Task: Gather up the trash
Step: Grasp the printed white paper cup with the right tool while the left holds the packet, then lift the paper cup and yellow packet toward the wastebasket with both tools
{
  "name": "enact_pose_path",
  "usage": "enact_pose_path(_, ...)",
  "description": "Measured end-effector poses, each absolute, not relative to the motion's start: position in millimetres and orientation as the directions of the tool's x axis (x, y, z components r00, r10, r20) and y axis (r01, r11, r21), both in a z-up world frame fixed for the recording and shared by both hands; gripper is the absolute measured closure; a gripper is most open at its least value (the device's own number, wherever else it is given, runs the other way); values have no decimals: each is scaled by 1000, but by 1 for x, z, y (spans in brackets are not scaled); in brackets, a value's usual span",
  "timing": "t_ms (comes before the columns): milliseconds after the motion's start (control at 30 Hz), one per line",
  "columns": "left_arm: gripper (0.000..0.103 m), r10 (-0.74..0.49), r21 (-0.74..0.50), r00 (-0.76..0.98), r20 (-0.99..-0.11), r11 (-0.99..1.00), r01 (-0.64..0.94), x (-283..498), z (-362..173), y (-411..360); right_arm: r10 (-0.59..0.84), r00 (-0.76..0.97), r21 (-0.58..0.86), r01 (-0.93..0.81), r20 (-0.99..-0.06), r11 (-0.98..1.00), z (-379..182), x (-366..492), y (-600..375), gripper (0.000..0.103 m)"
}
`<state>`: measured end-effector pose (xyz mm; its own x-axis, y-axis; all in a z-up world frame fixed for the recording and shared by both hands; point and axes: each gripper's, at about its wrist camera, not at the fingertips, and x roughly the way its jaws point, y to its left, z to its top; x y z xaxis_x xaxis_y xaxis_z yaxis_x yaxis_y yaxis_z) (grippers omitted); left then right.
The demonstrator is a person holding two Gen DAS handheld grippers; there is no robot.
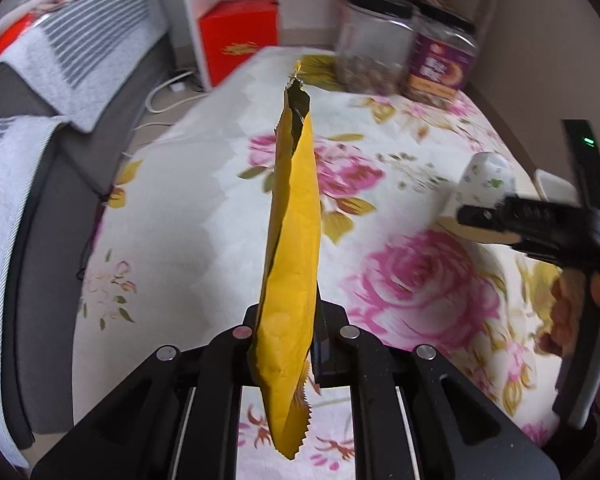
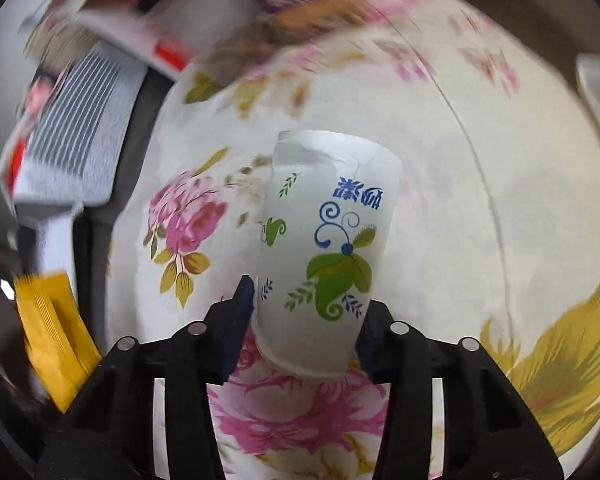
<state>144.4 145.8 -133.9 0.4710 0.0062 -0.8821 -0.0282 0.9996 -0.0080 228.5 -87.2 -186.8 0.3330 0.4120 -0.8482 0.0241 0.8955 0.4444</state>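
Observation:
My left gripper (image 1: 290, 324) is shut on a long yellow wrapper (image 1: 294, 240) and holds it edge-on above the floral tablecloth (image 1: 188, 208). My right gripper (image 2: 306, 312) is shut on a white paper cup (image 2: 324, 240) with green and blue leaf print, held above the table. In the left wrist view the right gripper (image 1: 472, 212) shows at the right with the cup (image 1: 486, 178) in it. In the right wrist view the yellow wrapper (image 2: 54, 336) shows at the lower left.
Two clear jars with black lids (image 1: 376, 36) (image 1: 444, 56) stand at the table's far end. A grey sofa with a striped blanket (image 1: 64, 64) runs along the left. A red box (image 1: 240, 36) sits in a white shelf behind.

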Motion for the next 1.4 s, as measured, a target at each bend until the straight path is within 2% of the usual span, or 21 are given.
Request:
enact_pose_path(133,92,45,-14,508,-860,994,-112,147,-127,156,405,409,393,-119,-818,912,-162,224,-63,73)
enact_pose_path(533,92,163,20,659,-734,975,-220,132,-85,160,405,600,263,-314,-690,912,-103,198,-41,77)
enact_pose_path(867,92,247,58,731,-637,960,-274,123,-58,150,379,712,146,-368,-592,918,-72,171,-37,77)
enact_pose_path(1167,92,249,85,784,-569,966,-244,119,-38,117,356,789,81,-366,-501,927,-46,147,-53,77)
enact_pose_path(1400,92,224,96,807,-547,974,-205,118,-32,88,322,818,66,-332,-477,941,-37,140,-79,77)
